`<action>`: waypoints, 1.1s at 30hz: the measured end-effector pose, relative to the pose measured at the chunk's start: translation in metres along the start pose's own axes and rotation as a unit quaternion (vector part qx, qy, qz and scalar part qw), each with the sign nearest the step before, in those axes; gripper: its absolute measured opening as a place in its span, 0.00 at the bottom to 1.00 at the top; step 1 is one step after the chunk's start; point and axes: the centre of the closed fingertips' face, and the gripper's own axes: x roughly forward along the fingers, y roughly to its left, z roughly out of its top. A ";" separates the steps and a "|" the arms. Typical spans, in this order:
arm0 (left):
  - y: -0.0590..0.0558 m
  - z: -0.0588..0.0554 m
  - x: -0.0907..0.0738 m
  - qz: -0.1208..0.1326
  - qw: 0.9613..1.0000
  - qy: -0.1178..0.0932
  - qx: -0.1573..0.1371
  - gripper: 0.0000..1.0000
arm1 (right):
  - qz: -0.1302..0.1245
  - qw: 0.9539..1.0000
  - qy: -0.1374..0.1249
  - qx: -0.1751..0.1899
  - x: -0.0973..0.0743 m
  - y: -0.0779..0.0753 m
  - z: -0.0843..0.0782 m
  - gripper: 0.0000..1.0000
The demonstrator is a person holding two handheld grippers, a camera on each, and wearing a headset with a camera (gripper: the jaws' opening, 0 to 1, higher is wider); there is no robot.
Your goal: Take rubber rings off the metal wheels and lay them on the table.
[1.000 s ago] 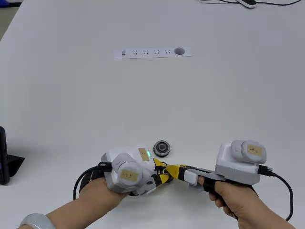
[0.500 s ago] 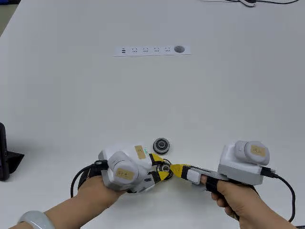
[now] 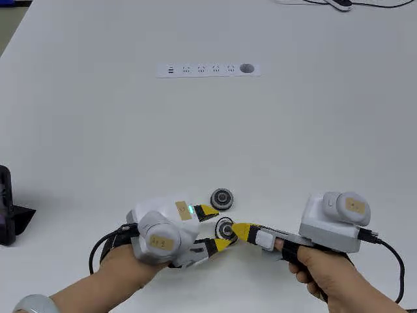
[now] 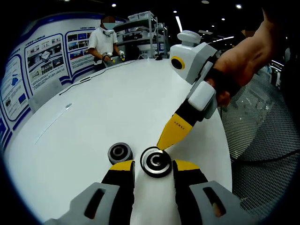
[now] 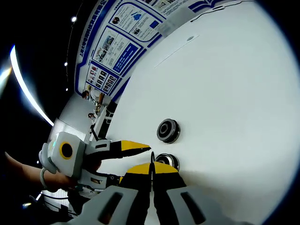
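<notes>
— Where are the round metal wheels with black rubber rings?
— Near the near edge of the white bench (image 3: 313, 130). One wheel (image 3: 221, 199) lies free. The other wheel (image 3: 225, 228) sits between the spread jaws of the left gripper (image 4: 154, 165).
— And the right gripper (image 5: 151, 165)?
— Its jaws are pressed together, with the tip at that wheel's rim. A white power strip (image 3: 208, 70) lies by the far edge.

White power strip (image 3: 208, 70) lying flat; black stand (image 3: 8, 218) at left edge; cables (image 3: 342, 4) at far edge.
</notes>
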 end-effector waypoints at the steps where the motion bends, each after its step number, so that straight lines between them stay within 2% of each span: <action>1: 0.000 -0.001 0.000 0.002 1.000 -0.001 -0.002 0.36 | 0.001 1.000 -0.001 0.000 -0.001 0.001 0.000 0.02; 9: 0.001 -0.007 -0.004 0.010 1.000 0.003 -0.011 0.42 | 0.017 1.000 -0.016 0.014 -0.009 0.011 0.006 0.02; 15: 0.000 -0.011 -0.007 0.012 1.000 0.004 -0.018 0.43 | 0.024 0.999 -0.032 0.024 -0.018 0.013 0.012 0.02; 26: -0.001 -0.013 -0.010 0.013 1.000 0.005 -0.019 0.41 | -0.014 0.997 -0.064 0.051 -0.042 -0.022 0.023 0.02; 33: -0.002 -0.014 -0.010 0.013 1.000 0.008 -0.020 0.40 | -0.027 0.994 -0.079 0.068 -0.046 -0.036 0.030 0.02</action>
